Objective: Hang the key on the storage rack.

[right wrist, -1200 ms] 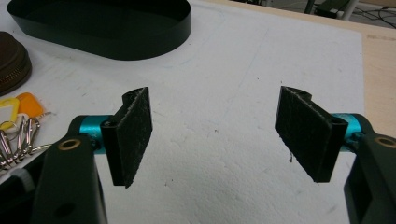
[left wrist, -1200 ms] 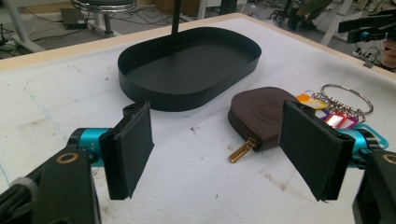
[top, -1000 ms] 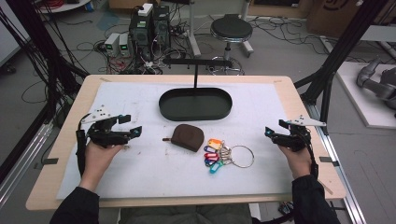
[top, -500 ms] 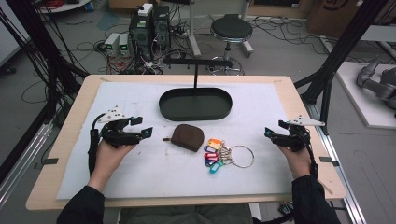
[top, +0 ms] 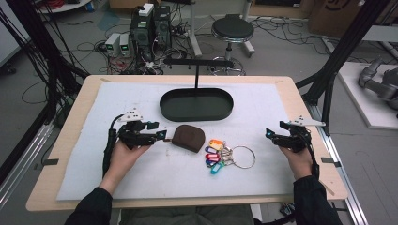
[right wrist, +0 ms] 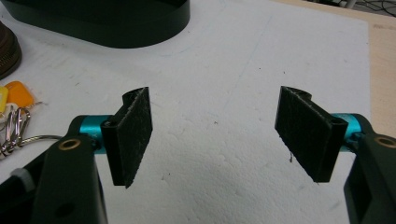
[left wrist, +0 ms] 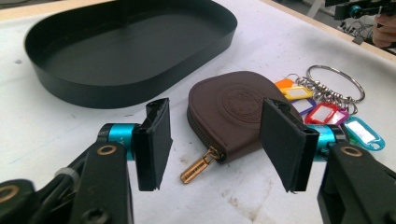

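A brown zip pouch [top: 188,137] lies on the white mat in front of the black oval tray [top: 164,107]. My left gripper [top: 160,134] sits just left of the pouch. In the left gripper view its jaws have just been closing, and the pouch [left wrist: 233,112] and its brass zip pull [left wrist: 198,168] lie between the pads without touching them, so the left gripper [left wrist: 219,140] is open. A key ring with coloured tags [top: 220,157] lies right of the pouch. My right gripper [top: 273,134] rests at the mat's right side, and in its own view the right gripper [right wrist: 215,135] is open over bare mat.
A black T-shaped stand [top: 196,70] rises from the tray's far side. The tray wall [left wrist: 116,93] stands close behind the pouch. The white mat [top: 281,103] covers most of the wooden table. Computers, cables and a stool stand on the floor beyond.
My left gripper has moved right across the mat up to the pouch, and its jaws have narrowed. The right gripper has kept still.
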The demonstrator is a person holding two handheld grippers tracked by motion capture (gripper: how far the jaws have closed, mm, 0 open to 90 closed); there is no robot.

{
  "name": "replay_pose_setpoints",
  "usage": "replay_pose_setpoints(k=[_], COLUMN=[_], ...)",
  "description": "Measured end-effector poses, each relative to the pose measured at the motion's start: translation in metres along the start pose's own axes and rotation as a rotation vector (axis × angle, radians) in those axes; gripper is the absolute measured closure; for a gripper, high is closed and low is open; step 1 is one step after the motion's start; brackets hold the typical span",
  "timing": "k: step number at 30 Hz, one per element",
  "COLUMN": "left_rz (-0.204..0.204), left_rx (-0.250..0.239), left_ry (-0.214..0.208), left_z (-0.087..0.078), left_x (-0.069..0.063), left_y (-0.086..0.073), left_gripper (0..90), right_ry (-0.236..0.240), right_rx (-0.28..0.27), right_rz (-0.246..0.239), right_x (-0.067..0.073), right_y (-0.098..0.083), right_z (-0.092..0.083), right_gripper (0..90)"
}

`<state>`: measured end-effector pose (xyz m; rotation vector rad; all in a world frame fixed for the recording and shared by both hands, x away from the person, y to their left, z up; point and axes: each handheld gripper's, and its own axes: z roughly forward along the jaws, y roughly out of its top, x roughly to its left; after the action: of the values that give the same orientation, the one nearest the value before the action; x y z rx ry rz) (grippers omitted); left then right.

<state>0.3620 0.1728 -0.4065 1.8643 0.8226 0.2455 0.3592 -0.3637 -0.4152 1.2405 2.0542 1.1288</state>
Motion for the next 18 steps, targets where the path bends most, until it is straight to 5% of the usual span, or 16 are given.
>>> replay_pose_setpoints(k=[11,18], left_rz=[-0.052,-0.028], left_rx=[0.066,0.083], left_ry=[-0.016,-0.009], left_z=[0.024,0.029], left_x=[-0.003,-0.009], left_y=[-0.002,0.0], left_gripper=[48.5,48.5], right_ry=[0.001,0.021], right_rx=[0.003,0.012], right_rz=[-0.003,-0.01], right_x=[0.0,0.001], right_y=[0.0,0.0], right_z=[0.001,0.002], right_gripper=[28.1,28.6])
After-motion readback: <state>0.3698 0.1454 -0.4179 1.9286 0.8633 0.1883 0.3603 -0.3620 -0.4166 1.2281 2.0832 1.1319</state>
